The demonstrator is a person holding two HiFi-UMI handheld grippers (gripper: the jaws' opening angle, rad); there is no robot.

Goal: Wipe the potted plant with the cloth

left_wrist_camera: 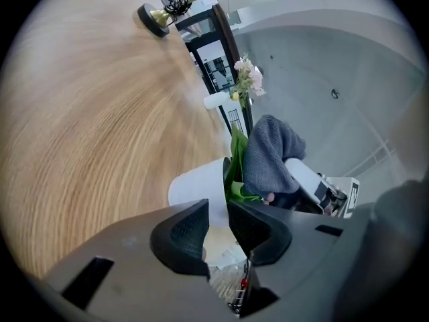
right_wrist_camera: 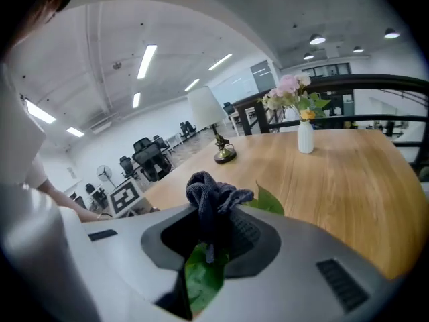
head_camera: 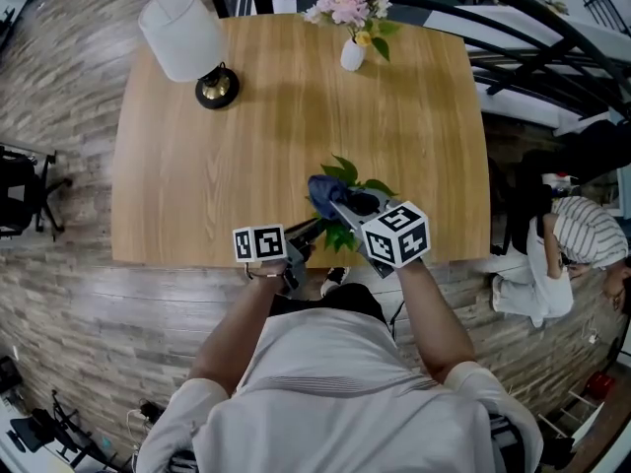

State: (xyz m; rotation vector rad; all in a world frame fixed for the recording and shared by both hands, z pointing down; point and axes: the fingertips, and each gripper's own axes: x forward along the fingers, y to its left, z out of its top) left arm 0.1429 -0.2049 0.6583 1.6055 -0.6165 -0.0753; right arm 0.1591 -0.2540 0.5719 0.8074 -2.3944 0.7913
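Potted plant (head_camera: 343, 171) on wooden office table (head_camera: 227, 156)

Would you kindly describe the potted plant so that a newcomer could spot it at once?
On the wooden table, look at the near edge, right before the person. The potted plant is there: broad green leaves in a plain white pot, with the right gripper pressing a blue-grey cloth on them. Unlike the vase at the far edge, it bears no pink flowers.

The right gripper (right_wrist_camera: 213, 237) has its 2 jaws clamped on a bunched dark cloth (right_wrist_camera: 211, 194) lying against a green leaf (right_wrist_camera: 201, 277), with a lamp (right_wrist_camera: 206, 109) and a flower vase (right_wrist_camera: 305, 138) far across the wooden table (right_wrist_camera: 348, 180).
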